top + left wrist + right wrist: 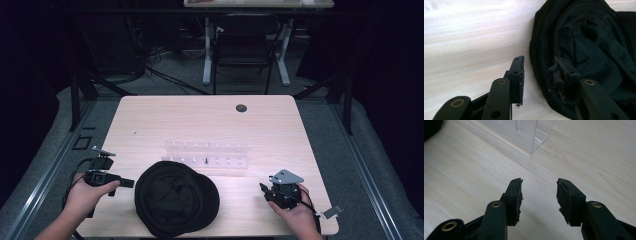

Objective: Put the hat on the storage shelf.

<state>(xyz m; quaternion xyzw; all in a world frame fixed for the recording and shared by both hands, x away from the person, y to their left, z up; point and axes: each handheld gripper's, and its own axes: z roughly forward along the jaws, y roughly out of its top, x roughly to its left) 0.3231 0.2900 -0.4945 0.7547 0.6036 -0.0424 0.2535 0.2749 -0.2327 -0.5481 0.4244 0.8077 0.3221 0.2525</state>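
While both hands sit at the near edge of the table, neither set of tongs is holding anything. Left tongs point toward the black cap, which lies crown-down w/ the inside facing up, right next to the tips. From the left gripper view the left tongs are gapped a moderate amount, nothing between them; one jaw is over bare wood and the other sits in front of the edge of the cap, can't tell if it's actually touching the fabric. Left hand is wrapped around the handle, cable looping off behind it.

Right tongs are on the other side of the cap, a bit apart from it, held by the right hand, grey plate on top. In the right gripper view the right tongs are spread fairly wide over bare wood, empty, pads look pretty chewed up. Just ahead of them and off to one side is the corner of a clear plastic rack.

From up top that rack is a long see-thru thing w/ rows of little slots, sitting beyond the cap, roughly between the two tongs but farther out. One small dark bit stands in it near the middle, too tiny to tell what it is. Small round dark hole in the table way past the rack.
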